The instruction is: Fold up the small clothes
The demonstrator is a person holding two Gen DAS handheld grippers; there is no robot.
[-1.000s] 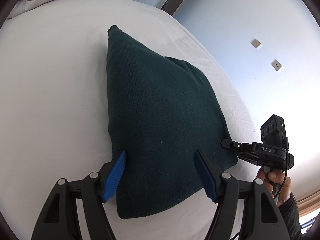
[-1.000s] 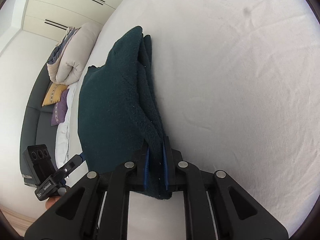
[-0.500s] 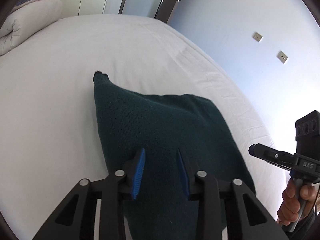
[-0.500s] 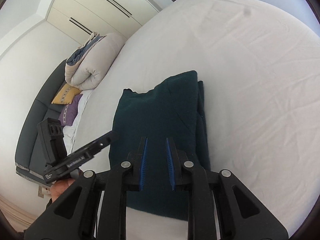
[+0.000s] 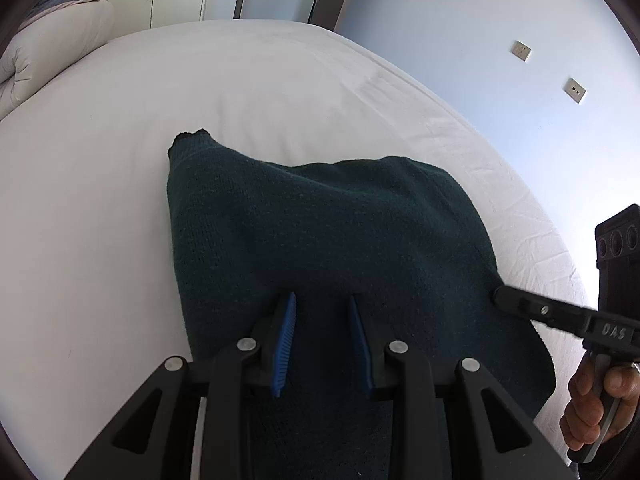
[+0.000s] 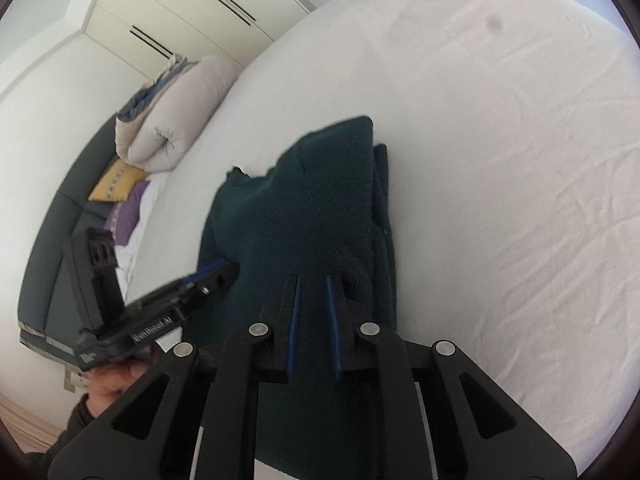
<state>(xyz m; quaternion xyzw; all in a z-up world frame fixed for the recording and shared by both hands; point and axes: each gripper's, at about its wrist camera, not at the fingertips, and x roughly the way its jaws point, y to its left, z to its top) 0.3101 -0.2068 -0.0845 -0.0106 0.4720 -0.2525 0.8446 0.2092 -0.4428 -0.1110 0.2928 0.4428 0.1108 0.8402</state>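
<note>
**Both grippers parted above the folded green knit**

The near hem of the dark green knitted garment (image 5: 332, 240) is hidden under the gripper bodies in both views, and whether any pad touches the cloth cannot be told. The left gripper (image 5: 322, 332) has its blue-padded fingers (image 5: 285, 340) a narrow gap apart, holding nothing, poised over the garment's near part. The right gripper (image 6: 314, 320) is likewise slightly parted and empty, above the garment's thicker layered side (image 6: 376, 208). In the left wrist view the right gripper's black tip (image 5: 520, 304) sits at the garment's right edge. The garment lies folded on the white bed sheet (image 5: 100, 200), towards the mattress edge nearest the pale blue wall (image 5: 480, 40). A rolled beige duvet (image 6: 176, 120) sits at the bed's far corner, beside yellow and purple cushions (image 6: 120, 196) on a grey sofa (image 6: 52, 232).
</note>
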